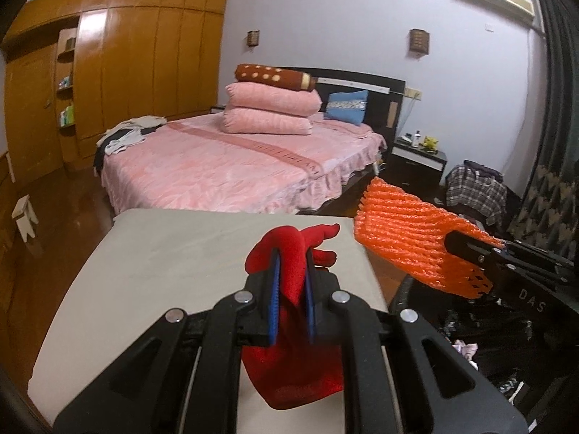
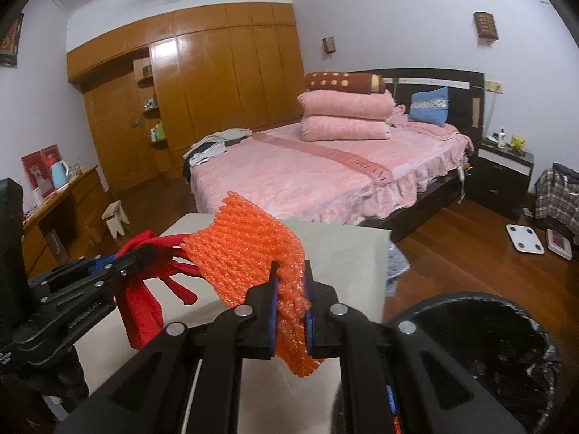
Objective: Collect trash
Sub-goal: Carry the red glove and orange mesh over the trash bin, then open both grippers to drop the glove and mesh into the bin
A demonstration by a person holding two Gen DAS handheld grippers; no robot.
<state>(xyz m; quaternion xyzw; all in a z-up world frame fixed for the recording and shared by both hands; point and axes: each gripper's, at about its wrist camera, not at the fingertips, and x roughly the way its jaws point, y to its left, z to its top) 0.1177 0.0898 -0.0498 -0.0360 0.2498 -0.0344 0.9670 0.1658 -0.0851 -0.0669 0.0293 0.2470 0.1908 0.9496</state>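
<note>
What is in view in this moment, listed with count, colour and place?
glove: 1, red, in left gripper, above table
foam net: 1, orange, in right gripper
table: 1, grey, below both grippers
bin: 1, black, on floor right of table
bed: 1, pink cover, mid-room
pillows: 2, pink, stacked on bed
blanket: 1, brown with dots, on the pillows
cushion: 1, blue, against headboard
wardrobe: 1, orange-brown, back wall
nightstand: 1, black and white, right of bed
stool: 1, pale, on floor left
kettle: 1, light blue, on desk
scale: 1, white, on floor right
left gripper: 1, black, fingers shut on glove
right gripper: 1, black, fingers shut on foam net
</note>
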